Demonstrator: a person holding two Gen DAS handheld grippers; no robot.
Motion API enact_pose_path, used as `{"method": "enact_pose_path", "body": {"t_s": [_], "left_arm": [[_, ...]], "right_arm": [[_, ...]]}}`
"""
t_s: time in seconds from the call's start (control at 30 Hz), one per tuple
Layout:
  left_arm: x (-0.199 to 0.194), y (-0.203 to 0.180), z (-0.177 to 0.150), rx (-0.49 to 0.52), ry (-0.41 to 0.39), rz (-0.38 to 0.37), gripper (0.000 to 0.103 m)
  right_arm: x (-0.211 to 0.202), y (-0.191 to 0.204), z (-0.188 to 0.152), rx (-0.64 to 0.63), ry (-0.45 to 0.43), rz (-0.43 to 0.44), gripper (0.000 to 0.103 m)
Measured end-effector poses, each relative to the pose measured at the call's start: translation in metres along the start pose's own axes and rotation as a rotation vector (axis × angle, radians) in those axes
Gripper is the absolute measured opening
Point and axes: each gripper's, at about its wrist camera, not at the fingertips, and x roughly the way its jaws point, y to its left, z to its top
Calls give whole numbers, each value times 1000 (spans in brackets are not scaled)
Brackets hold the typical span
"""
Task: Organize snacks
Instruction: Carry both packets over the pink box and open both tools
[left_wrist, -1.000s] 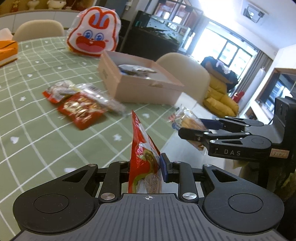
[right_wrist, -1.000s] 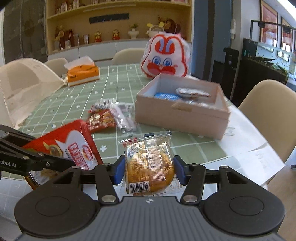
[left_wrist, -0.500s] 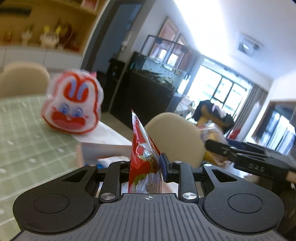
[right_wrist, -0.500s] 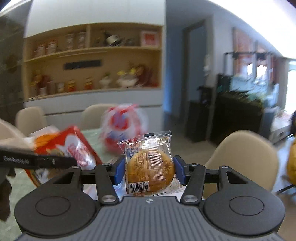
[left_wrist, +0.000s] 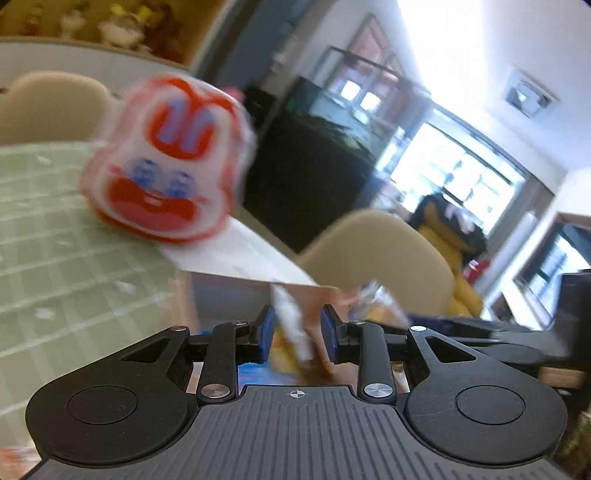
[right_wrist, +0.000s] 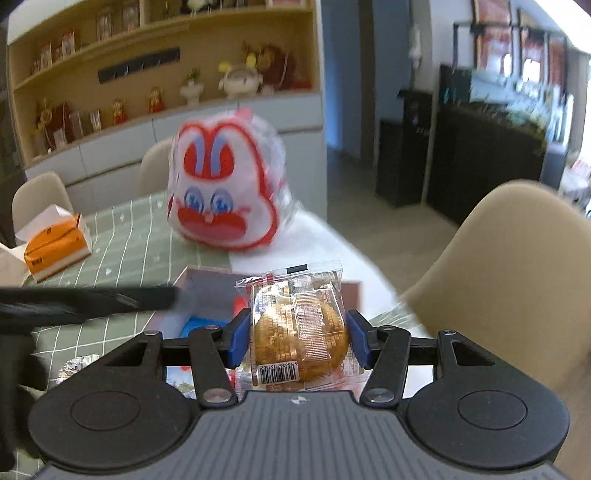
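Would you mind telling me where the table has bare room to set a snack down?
Bare green tablecloth lies between the orange tissue box and the rabbit bag, and bare white cloth runs right of the bag toward the beige chair. The open box is crowded with packets.

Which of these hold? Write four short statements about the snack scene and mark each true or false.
1. The right gripper grips a wrapped round cake in its fingers. True.
2. The rabbit-face bag lies inside the box. False: it stands on the table beyond the box.
3. An orange tissue box sits on the green tablecloth. True.
4. The chair on the right is black. False: it is beige.
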Motion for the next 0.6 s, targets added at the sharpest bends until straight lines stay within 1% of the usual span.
{"method": "enact_pose_path", "body": {"t_s": [0.07,0.13,0.17,0.23,0.37,0.43,0.5,0.6], "left_arm": [[-17,15,-6,-9,3,52,31],[-29,29,-16,-17,31,118,31],[-36,37,-23,-24,46,147,31],[-47,49,-30,-48,59,184,31],[-69,68,-49,-99,61,229,31],[-82,72,-58,-112,67,242,31],[-93,74,-69,-111,73,251,31],[-105,74,-85,-83,91,256,31]], "right_arm": [[18,4,2,3,50,46,55],[23,5,3,43,58,52,57],[20,4,3,63,54,65,61],[8,6,3,84,19,81,72],[-28,20,-1,46,-54,39,73],[-49,31,-9,7,-80,40,74],[-63,44,-21,-22,-90,75,74],[-75,70,-51,-58,-78,145,74]]}}
